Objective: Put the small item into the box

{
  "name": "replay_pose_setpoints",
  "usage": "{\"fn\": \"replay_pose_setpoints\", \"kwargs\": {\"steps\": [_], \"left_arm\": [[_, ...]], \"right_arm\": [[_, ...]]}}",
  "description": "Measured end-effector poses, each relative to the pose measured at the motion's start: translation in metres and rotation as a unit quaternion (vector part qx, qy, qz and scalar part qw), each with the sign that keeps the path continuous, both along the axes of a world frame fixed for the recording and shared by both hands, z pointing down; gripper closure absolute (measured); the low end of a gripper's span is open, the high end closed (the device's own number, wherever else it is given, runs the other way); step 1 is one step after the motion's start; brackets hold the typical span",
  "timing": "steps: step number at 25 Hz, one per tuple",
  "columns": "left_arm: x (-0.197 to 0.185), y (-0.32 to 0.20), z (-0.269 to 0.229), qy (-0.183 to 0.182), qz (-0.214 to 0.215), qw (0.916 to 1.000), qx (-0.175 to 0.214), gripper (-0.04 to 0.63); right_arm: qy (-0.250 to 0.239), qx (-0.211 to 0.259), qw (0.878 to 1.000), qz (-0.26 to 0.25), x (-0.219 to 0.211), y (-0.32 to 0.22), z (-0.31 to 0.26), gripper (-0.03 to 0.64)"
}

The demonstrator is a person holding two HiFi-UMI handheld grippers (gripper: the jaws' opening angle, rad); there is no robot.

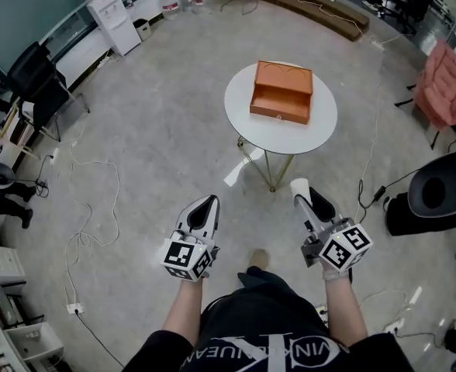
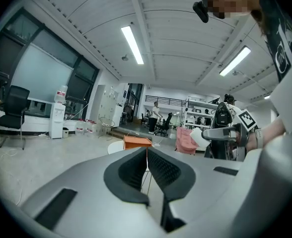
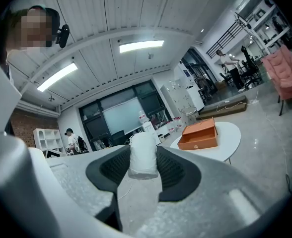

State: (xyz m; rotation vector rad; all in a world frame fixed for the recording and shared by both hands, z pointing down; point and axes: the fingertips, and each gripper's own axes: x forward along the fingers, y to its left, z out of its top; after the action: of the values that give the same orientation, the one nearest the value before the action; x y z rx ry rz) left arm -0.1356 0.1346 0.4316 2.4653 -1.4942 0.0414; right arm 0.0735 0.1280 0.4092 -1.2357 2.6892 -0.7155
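Our right tongs (image 1: 309,198) are clamped on the small white soft item (image 3: 142,155), held over the grey floor (image 1: 158,130), well short of the round white bench (image 1: 321,126) w/ the open orange box (image 1: 282,91) on it. Left tongs (image 1: 205,206) are pressed together, nothing in them. Risks, we reckon: item sits near the tips, so it may slip on approach; release too early & it lands on the bench, not inside
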Motion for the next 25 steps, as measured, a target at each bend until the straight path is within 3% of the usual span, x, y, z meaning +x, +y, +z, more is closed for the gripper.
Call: {"fn": "replay_pose_setpoints", "kwargs": {"steps": [8, 20, 25], "left_arm": [[0.008, -0.046, -0.004, -0.001, -0.007, 0.9999, 0.014, 0.581], [0.019, -0.079, 0.003, -0.006, 0.010, 0.9999, -0.005, 0.581], [0.024, -0.100, 0.023, -0.006, 0.016, 0.9994, -0.029, 0.581]], "right_arm": [[0.002, 0.006, 1.000, -0.008, 0.008, -0.042, 0.004, 0.448], [-0.004, -0.017, 1.000, 0.001, 0.020, -0.068, 0.014, 0.448], [-0.003, -0.037, 0.999, 0.006, 0.023, -0.092, 0.030, 0.448]]}}
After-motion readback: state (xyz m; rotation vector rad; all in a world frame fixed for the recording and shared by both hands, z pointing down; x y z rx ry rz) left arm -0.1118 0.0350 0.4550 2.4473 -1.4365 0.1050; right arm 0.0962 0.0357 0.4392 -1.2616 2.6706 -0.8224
